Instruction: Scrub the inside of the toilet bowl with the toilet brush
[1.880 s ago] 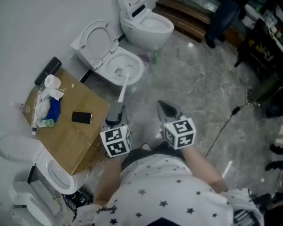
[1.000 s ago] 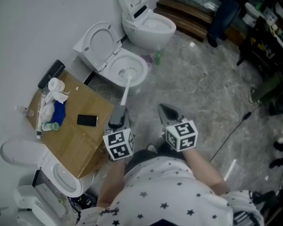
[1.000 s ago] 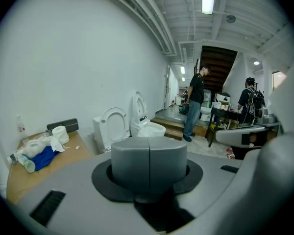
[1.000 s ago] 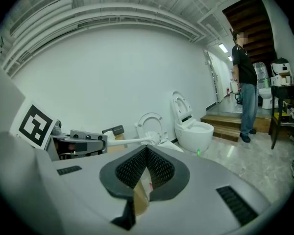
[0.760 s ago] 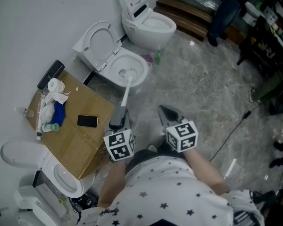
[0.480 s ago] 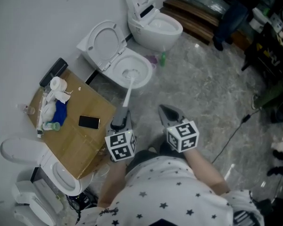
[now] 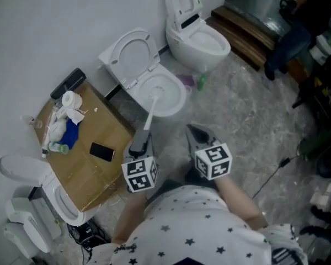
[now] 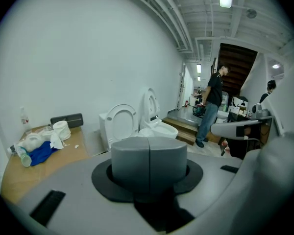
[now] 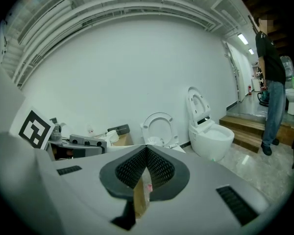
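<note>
One toilet brush [image 7: 149, 115] clamped in left gripper [image 7: 140, 141], head inside toilet bowl [image 7: 182, 98], right gripper [image 7: 196, 132] jaws pressed together, phone [image 7: 101, 152] on cardboard [image 7: 110, 127] alongside, green bottle [image 7: 201, 81] near bowl

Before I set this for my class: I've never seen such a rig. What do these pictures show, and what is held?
A person wears a downward-looking head camera and holds a two-jaw gripper in each hand; each gripper carries its own camera. The left gripper is shut on a toilet brush whose head sits in the open toilet bowl. The right gripper is shut and idle. Nearby, a cardboard sheet bears a phone, a blue cloth and a paper roll.
</note>
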Demonstrator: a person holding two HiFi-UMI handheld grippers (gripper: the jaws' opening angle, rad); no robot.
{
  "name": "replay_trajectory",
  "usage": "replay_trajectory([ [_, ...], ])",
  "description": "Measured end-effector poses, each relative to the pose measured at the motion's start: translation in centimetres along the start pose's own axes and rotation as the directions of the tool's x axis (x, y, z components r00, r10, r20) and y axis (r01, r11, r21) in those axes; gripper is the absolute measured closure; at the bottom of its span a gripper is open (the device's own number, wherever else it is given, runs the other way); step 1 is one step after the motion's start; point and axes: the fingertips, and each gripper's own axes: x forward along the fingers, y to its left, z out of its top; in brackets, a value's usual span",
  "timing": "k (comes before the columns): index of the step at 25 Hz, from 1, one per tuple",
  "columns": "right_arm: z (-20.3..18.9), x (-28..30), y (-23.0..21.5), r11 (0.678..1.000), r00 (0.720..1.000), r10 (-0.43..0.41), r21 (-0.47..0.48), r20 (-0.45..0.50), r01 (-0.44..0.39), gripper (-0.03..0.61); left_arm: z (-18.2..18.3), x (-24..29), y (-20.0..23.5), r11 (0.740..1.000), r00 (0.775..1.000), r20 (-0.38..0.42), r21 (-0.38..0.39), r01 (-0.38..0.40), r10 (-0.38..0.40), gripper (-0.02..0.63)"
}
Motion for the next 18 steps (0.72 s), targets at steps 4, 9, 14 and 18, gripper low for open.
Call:
replay_trajectory([
  [4,1.5,1.7,-2.6,0.999,0.999,0.037,-0.008,-0.019,-0.037,0.574,1.3,1.9,-0.6,0.999,0.999,-0.010,-0.021,-0.040,0.040,0.463],
  [9,3.0,3.8,-5.3,0.995,0.995,0.094,-0.028,-0.045,-0.095,0.574,2.9,4.2,-1.5,0.994,0.996,-0.016,-0.054,-0.093,0.092,0.463],
  [14,4.7,6.2,-7.6,0.986,0.986,0.150,-0.059,-0.067,-0.154,0.574,4.4,6.6,-1.8,0.985,0.989,-0.022,-0.094,-0.148,0.147,0.463],
  [18,5.7,8.1,-9.6,0.978,0.979,0.188,-0.078,-0.078,-0.194,0.574,5.2,8.4,-2.2,0.975,0.982,-0.023,-0.120,-0.188,0.186,0.463],
])
